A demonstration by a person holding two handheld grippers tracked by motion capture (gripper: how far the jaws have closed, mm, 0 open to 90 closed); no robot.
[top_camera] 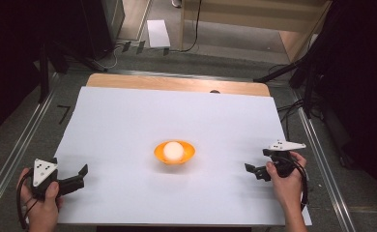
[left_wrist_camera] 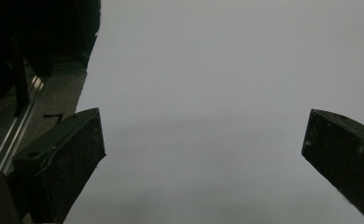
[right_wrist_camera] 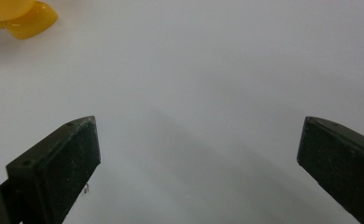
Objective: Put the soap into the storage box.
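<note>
Left tool point(top_camera: 75, 176), near edge of the counter point(top_camera: 128, 203), jaws spread wide and released, nothing between them. Held low in the left hand point(top_camera: 41, 203), jaws aimed forward and to the right, grey three-cornered plate facing up. In the left gripper view, bare white sheet between the jaws.

Right tool point(top_camera: 254, 170), likewise near the front edge, jaws parted and released, empty. Gripped by the right hand point(top_camera: 285, 183), forearm entering from below, jaws aimed left toward the centre.

Ahead of both tools, roughly midway between them and well apart from each: orange bowl point(top_camera: 174, 152) with a white ball point(top_camera: 173, 150) seated in it. From the right tool, bowl lying forward and to the left, caught at the upper left corner of the right gripper view point(right_wrist_camera: 28, 21).

Step in hand, as judged: approach to the bowl and ball. Recommended: advance with jaws kept wide, descend squarely over the ball, centre it between the pads, close gently to avoid squirting it out. Steady the bowl rim with the other tool if the bowl slides. Avoid tipping the bowl on contact.
</note>
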